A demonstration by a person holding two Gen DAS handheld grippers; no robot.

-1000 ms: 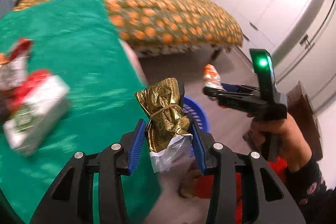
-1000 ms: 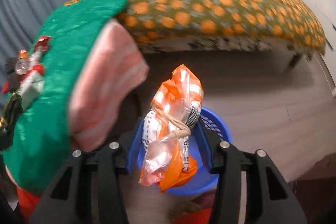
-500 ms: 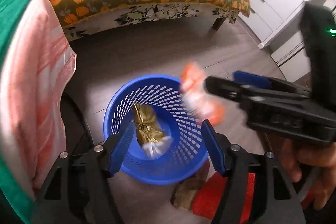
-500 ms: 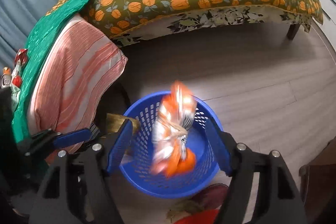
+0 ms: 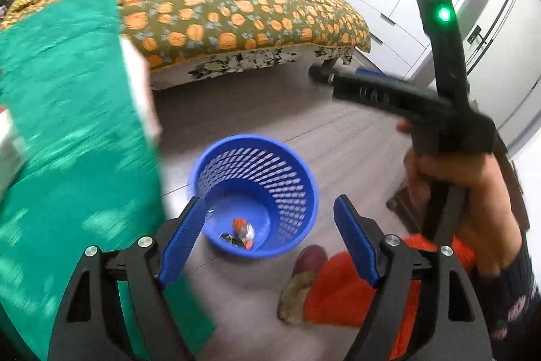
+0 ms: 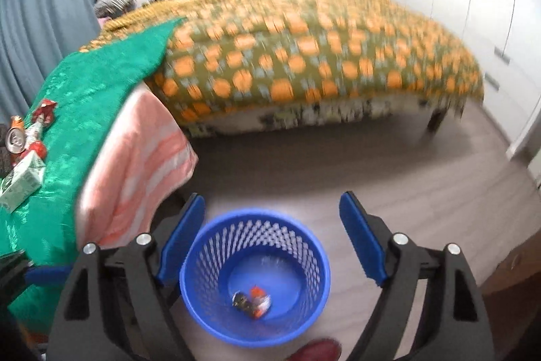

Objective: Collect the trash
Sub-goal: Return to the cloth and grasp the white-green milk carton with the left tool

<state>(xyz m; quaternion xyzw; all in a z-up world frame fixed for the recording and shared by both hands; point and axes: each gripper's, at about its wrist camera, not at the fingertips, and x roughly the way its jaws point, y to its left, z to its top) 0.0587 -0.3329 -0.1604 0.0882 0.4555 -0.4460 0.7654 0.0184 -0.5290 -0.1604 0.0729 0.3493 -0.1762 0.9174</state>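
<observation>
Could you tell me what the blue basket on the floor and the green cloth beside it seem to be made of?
The blue basket looks like moulded plastic: uniform colour, slotted lattice wall, smooth glossy bottom. The green cloth looks like a satiny woven fabric, judging by its shiny highlights and soft drape; blur leaves the weave unclear.

One blue basket [image 6: 203, 303]; two wrappers [image 6: 252, 299] inside. Worktop: one can [image 6: 16, 140], one carton [image 6: 22, 186], perhaps two wrappers.
</observation>
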